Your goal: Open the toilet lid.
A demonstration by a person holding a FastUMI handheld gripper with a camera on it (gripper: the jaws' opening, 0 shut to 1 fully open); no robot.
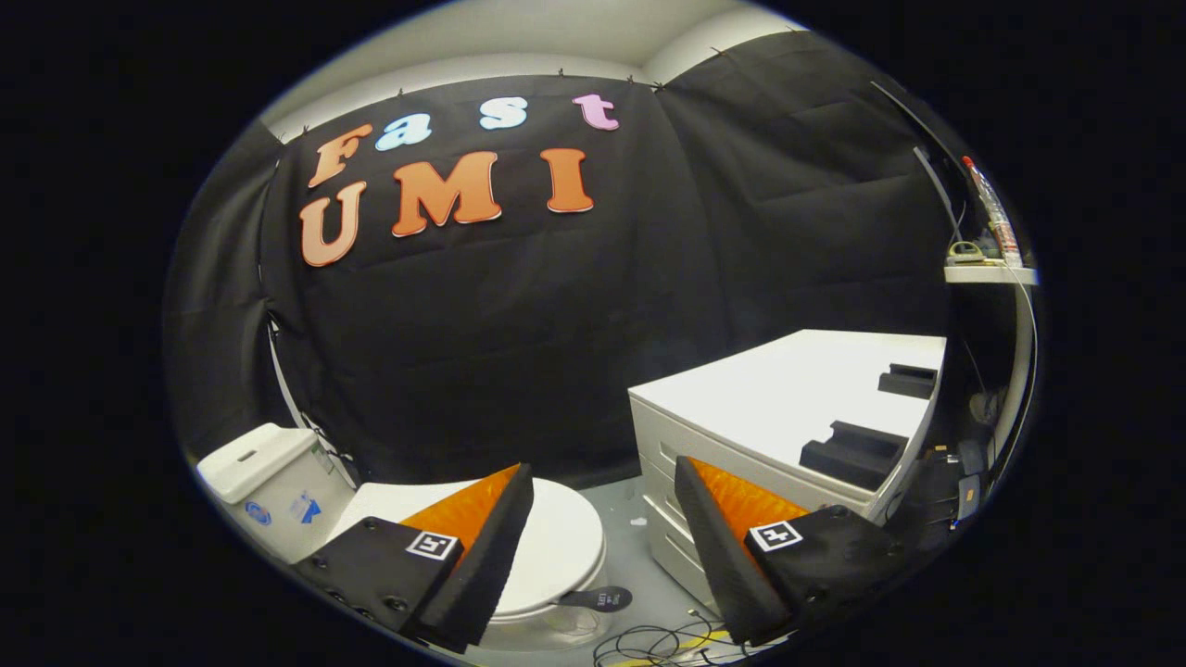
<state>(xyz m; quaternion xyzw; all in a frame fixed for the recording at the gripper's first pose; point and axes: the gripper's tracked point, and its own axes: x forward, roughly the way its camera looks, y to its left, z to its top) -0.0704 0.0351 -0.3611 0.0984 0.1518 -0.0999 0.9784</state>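
Note:
A white toilet stands low ahead and to the left of my fingers, with its lid (556,542) lying flat and closed over the bowl. Its white tank (269,486) rises behind it against the black cloth. My gripper (602,486) is open, well above the lid, with nothing between its fingers. The left finger (482,537) overlaps the lid's left part in the view; the right finger (732,547) hangs over the floor beside the cabinet. A small dark tab (598,597) sticks out at the lid's front edge.
A white drawer cabinet (788,398) stands right of the toilet, with two black foam pieces (857,449) on top. A narrow strip of grey floor (630,519) separates toilet and cabinet. Loose cables (662,639) lie on the floor. A shelf (987,273) with small items hangs at far right.

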